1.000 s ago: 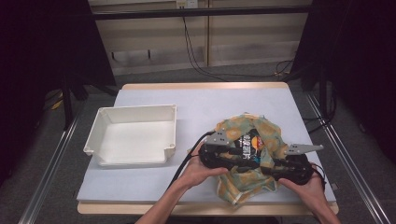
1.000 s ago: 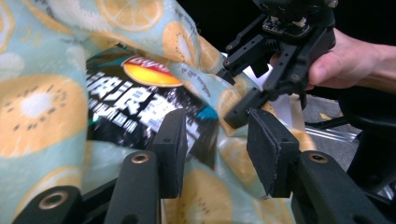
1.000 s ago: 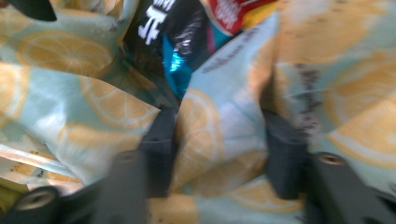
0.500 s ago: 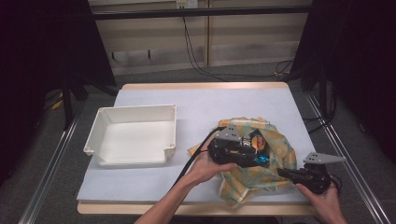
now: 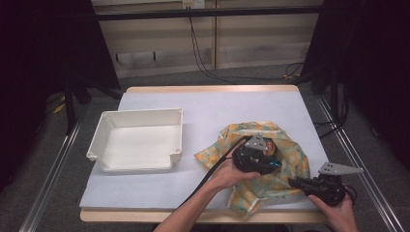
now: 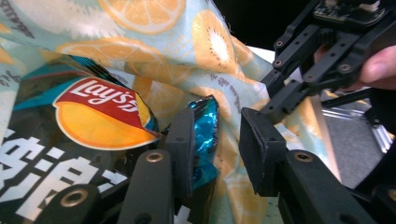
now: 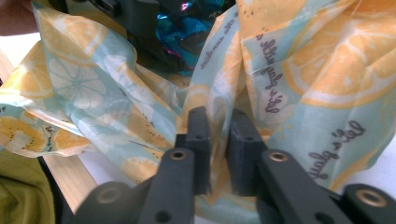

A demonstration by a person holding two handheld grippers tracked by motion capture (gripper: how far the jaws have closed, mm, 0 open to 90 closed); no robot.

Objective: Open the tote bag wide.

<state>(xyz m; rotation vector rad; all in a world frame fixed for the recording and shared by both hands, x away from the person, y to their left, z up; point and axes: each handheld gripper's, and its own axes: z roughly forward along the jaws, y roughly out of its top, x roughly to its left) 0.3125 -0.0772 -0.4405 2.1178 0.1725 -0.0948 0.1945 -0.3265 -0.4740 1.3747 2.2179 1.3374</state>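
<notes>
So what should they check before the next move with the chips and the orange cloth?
1. Chip bag lies on the cloth: ok.
2. Left gripper, jaws just opening, a bag corner between the pads: grip cannot tell.
3. Right gripper, jaws just opening, cloth between the pads: pinch cannot tell.
4. Cloth is not wrapped over the bag yet: not ok.
5. Tray stands apart at the left, out of the way: ok.

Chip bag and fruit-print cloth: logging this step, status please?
Left gripper jaws open at chip bag corner. Right gripper jaws nearly shut on fruit-print cloth fold. Cloth wraps bag; white tray stands apart.
</notes>
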